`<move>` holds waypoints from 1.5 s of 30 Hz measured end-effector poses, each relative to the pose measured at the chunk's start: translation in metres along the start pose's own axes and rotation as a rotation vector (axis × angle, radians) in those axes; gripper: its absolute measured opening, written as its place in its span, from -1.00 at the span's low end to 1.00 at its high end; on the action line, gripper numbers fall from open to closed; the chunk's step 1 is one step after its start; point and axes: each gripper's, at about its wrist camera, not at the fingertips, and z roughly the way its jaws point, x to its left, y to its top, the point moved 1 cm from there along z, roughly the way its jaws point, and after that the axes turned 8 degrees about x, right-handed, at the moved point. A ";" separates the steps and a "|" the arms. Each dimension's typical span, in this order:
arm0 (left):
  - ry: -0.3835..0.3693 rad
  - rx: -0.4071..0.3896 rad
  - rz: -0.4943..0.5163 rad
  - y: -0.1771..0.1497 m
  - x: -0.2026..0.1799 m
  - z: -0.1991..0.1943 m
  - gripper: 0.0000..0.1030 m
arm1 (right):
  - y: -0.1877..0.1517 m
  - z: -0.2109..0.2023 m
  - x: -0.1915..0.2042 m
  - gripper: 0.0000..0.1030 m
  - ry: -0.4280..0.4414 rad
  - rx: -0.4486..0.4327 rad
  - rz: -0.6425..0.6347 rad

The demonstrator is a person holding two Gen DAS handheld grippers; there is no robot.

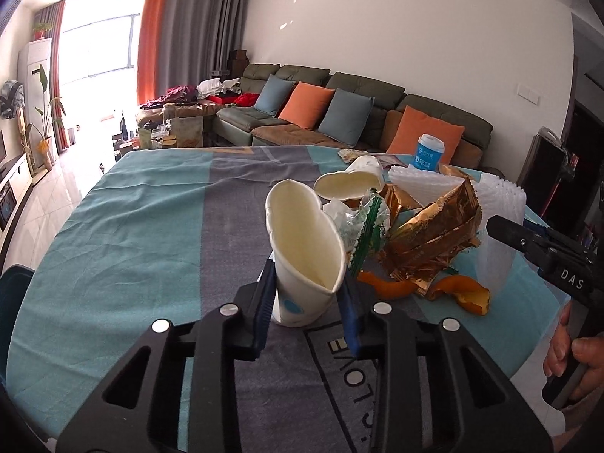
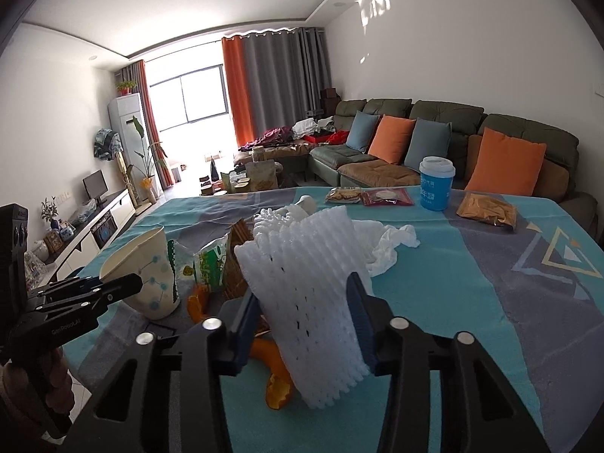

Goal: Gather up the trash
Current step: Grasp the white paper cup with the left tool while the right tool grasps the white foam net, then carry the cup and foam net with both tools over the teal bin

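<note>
- A living room is shown, with a green sofa [image 2: 434,132] against the white wall behind the surface [image 1: 113,249], carrying orange and blue cushions; grey and orange curtains [image 2: 271,83] are hung by the bright window beyond the surface's far end.
- The surface is covered with a teal and grey cloth; letters reading "LOVE" are printed on it just in front of the paper cup [image 1: 305,249], partly hidden by the fingers.
- The white foam net sleeve [image 2: 313,302] is pinched near its lower end by the right gripper [image 2: 305,334], whose fingers are closed against both its sides; its long axis is tilted, running up and away from the gripper, to the right of the paper cup.
- The paper cup is squeezed at its base by the left gripper [image 1: 305,302], its wall pressed flat between the closed-in fingers; it stands nearly upright, with the deformed mouth pointing up. A pattern of blue dots joined by lines is printed on it.
- A crumpled gold foil wrapper [image 1: 434,238] and a green and white snack bag [image 2: 207,264] lie just right of the paper cup, with orange peel [image 1: 464,294] beside them.
- A blue lidded cup [image 2: 436,183] with white characters, not legible, stands well beyond the paper cup.
- "DAS" can be read on the right gripper's body in the left wrist view.
</note>
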 end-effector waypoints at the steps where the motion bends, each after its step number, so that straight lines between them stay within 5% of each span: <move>1: -0.001 -0.002 0.001 0.000 0.001 0.000 -0.41 | 0.000 -0.002 -0.002 -0.48 0.007 -0.001 0.004; 5: -0.009 -0.020 -0.003 -0.003 0.002 -0.012 -0.43 | 0.003 -0.011 -0.004 -0.75 0.022 -0.014 0.013; 12: 0.000 -0.075 -0.006 -0.002 0.019 -0.046 -0.43 | 0.019 -0.048 0.010 -0.77 0.054 -0.091 -0.042; 20: 0.094 -0.149 -0.071 -0.006 0.067 -0.099 -0.43 | 0.045 -0.058 0.070 -0.77 0.328 -0.146 -0.124; 35: 0.451 -0.134 -0.307 -0.034 0.223 -0.164 -0.41 | 0.074 0.031 0.266 -0.77 0.732 0.042 -0.339; 45: 0.504 -0.070 -0.424 -0.056 0.305 -0.167 -0.40 | 0.079 0.077 0.359 -0.77 0.841 0.147 -0.418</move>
